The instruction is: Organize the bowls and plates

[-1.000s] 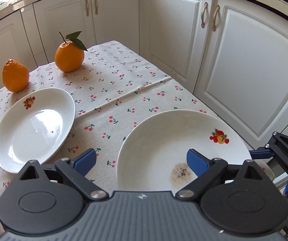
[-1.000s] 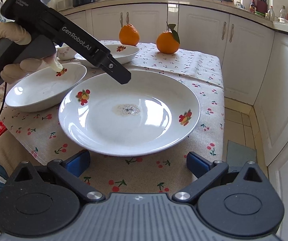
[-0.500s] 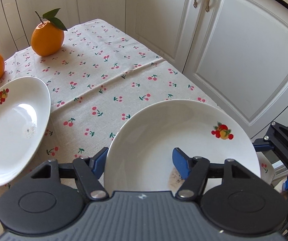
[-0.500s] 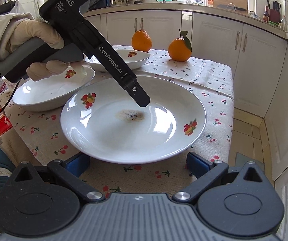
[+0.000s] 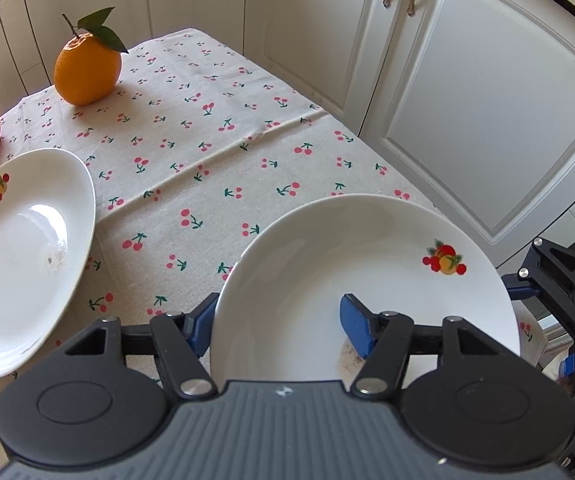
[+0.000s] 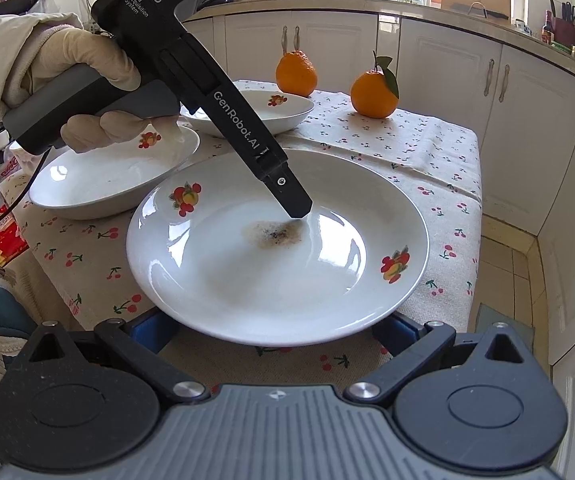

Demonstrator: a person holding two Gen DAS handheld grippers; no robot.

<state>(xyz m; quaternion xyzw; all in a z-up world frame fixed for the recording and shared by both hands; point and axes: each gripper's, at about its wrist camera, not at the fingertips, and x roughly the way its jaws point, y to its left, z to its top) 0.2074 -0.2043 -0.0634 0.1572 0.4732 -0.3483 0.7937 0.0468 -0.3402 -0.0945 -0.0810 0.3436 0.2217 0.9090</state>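
The left gripper (image 5: 277,330) has narrowed its jaws astride the stained plate (image 5: 367,264) rim, not yet pinching; right gripper (image 6: 275,334) jaws stay spread.

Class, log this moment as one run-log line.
left gripper: open, fingers straddling large plate rim | right gripper: open, at plate's near edge

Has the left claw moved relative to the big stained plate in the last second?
Yes. The left claw advanced over the stained plate: its fingers now straddle the plate's rim, one inside near the stain, one outside.
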